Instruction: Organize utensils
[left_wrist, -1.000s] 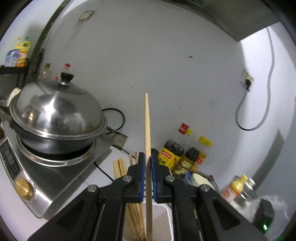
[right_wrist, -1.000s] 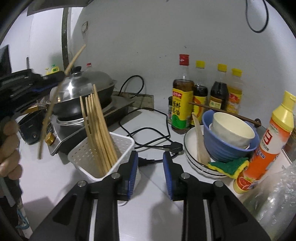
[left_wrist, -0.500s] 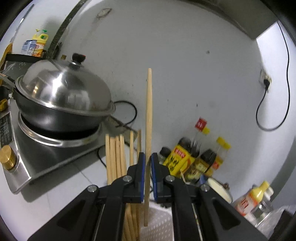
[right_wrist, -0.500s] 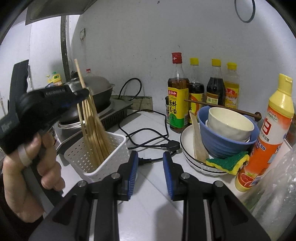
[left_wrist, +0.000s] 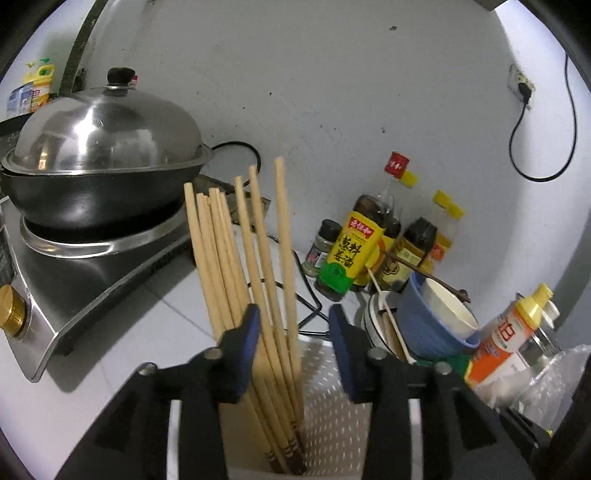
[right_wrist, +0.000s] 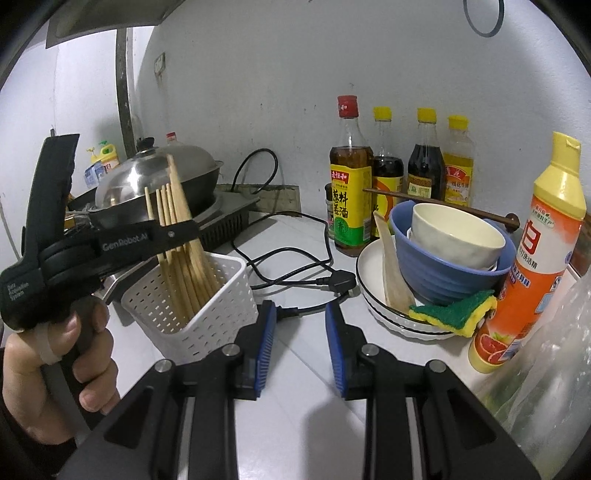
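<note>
- The left hand-held gripper (left_wrist: 293, 332) hangs over the white perforated basket (right_wrist: 207, 314) in the lower middle of the left wrist view. Its blue pads stand apart and have just been opening.
- The wooden chopsticks (left_wrist: 255, 280) stand in the basket, leaning toward the upper left. A few rise through the gap between the pads; neither pad presses on them.
- In the right wrist view, a person's hand (right_wrist: 55, 369) at the lower left grips the handle of that left tool, whose black body crosses in front of the chopsticks.
- The right hand-held gripper (right_wrist: 297, 347) sits at the bottom centre of its own view, jaws parted with nothing between them, above the white bench (right_wrist: 295, 424).
- A black power cord (right_wrist: 295, 277) lies on the bench just beyond the basket.
- At the right, a blue bowl (right_wrist: 443, 273) holding a cream bowl rests on a white plate (right_wrist: 373, 295), with a green and yellow sponge (right_wrist: 458, 310) on the plate's rim.
- A lidded wok (left_wrist: 99, 162) sits on a stove at the upper left of the left wrist view.
</note>
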